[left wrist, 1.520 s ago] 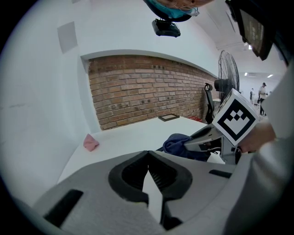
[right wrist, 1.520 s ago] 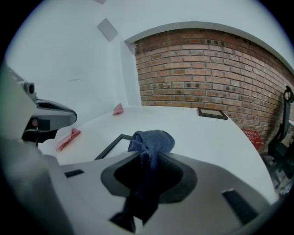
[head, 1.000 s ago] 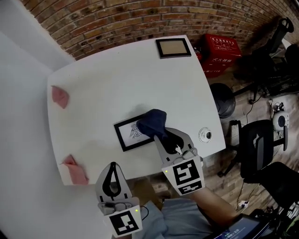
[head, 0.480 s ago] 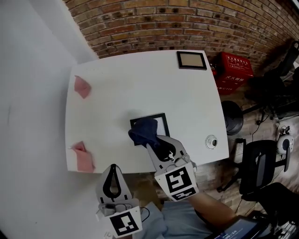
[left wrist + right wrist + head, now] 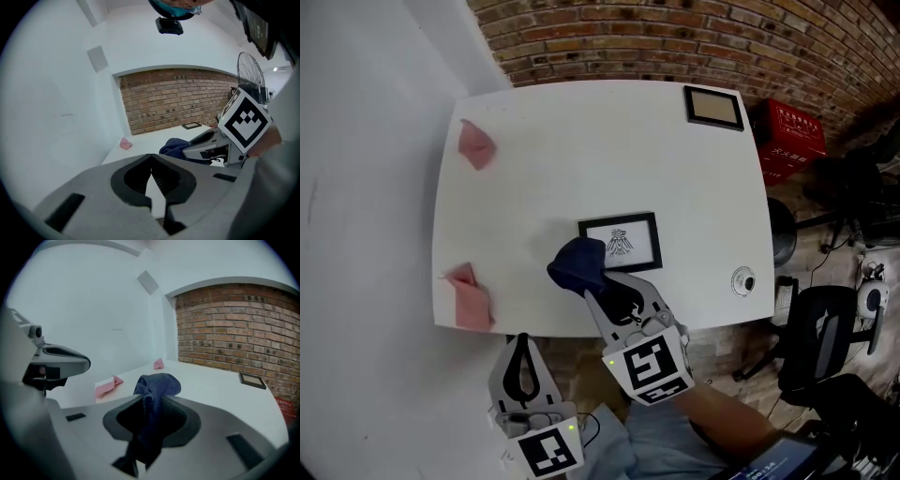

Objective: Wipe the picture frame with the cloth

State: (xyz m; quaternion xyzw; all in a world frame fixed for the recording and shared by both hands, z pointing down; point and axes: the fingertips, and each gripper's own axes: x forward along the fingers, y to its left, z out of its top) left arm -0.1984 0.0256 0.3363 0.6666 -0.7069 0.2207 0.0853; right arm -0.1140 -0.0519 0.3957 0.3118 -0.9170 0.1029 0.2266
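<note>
The black-edged picture frame with a small drawing lies flat in the middle of the white table. My right gripper is shut on the dark blue cloth, which sits bunched at the frame's near-left corner and mostly beside it. In the right gripper view the cloth hangs down between the jaws of my right gripper. My left gripper hovers off the table's near edge, shut, with nothing in it. Its jaw tips meet in the left gripper view, where the left gripper points at the cloth.
A second frame lies at the far right corner. Two pink cloths rest along the left edge. A small round fitting sits near the right edge. A red crate and office chairs stand on the floor to the right.
My right gripper has drawn the blue cloth leftward across the picture frame and off its left end, so the drawing now shows. The left gripper has stayed put.
</note>
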